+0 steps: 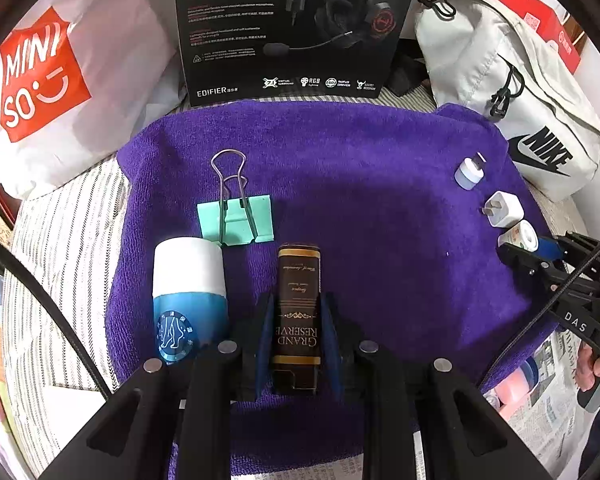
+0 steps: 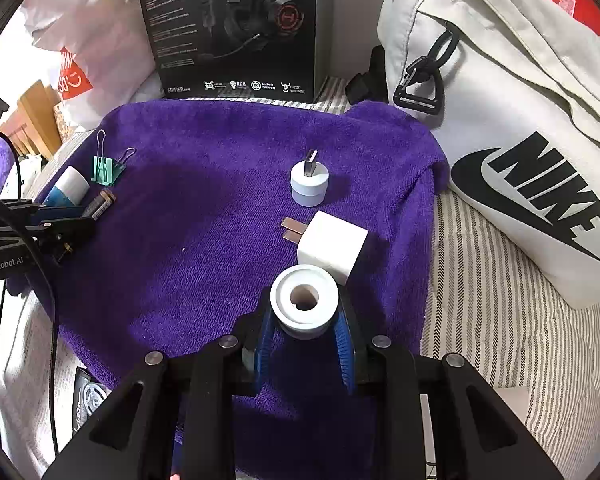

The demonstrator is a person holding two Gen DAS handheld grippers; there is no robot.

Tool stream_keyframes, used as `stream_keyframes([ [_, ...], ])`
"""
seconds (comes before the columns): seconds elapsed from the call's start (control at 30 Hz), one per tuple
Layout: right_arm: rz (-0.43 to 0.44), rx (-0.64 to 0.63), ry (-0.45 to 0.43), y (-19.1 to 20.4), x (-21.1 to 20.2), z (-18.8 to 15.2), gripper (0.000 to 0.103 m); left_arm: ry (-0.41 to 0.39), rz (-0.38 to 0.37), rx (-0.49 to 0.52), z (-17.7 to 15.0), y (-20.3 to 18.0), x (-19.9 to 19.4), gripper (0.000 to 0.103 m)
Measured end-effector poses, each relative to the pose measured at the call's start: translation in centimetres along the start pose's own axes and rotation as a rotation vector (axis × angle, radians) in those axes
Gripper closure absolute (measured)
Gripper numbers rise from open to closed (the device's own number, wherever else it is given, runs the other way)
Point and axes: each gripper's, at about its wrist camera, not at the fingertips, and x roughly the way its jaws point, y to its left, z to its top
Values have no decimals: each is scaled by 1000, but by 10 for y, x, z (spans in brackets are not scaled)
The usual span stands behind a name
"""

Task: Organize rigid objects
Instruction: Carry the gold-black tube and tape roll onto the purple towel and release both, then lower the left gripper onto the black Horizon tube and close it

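Observation:
My left gripper (image 1: 298, 332) is shut on a brown "Grand Reserve" box (image 1: 298, 304) lying on the purple towel (image 1: 360, 168). A blue-and-white bottle (image 1: 189, 292) lies just to its left, and a green binder clip (image 1: 236, 220) lies beyond. My right gripper (image 2: 305, 316) is shut on a white roll with a centre hole (image 2: 305, 300). A white plug cube (image 2: 334, 246) sits just beyond the roll, and a round white USB adapter (image 2: 309, 184) farther on. The left gripper also shows in the right wrist view (image 2: 88, 216).
A black Edifier headset box (image 1: 292, 28) stands at the towel's far edge. A white Nike bag (image 2: 512, 128) lies at the right, a Miniso bag (image 1: 52, 80) at the left. Striped cloth (image 2: 480, 300) surrounds the towel.

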Motion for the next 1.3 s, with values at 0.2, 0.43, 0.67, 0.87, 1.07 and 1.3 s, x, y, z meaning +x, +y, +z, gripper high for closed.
stream_keyframes([
  [0.2,22,-23,16,2,-2,-2,69,15,13,26,-5,-6,-1,74],
  [0.43,19,-27,28,6,-13,-9,55,40,19,23,-16,-10,-7,72],
  [0.67,38,19,8,1,-37,-21,52,15,-9,8,-31,-15,-34,72],
  [0.87,44,58,-20,-5,-66,-36,52,-23,-49,20,-48,-25,-60,65],
  [1.07,30,85,-32,-13,-93,-60,51,-6,-99,33,-71,-48,-65,65],
  [1.3,37,138,-38,-26,-119,-90,51,32,-158,37,-94,-78,-57,65],
])
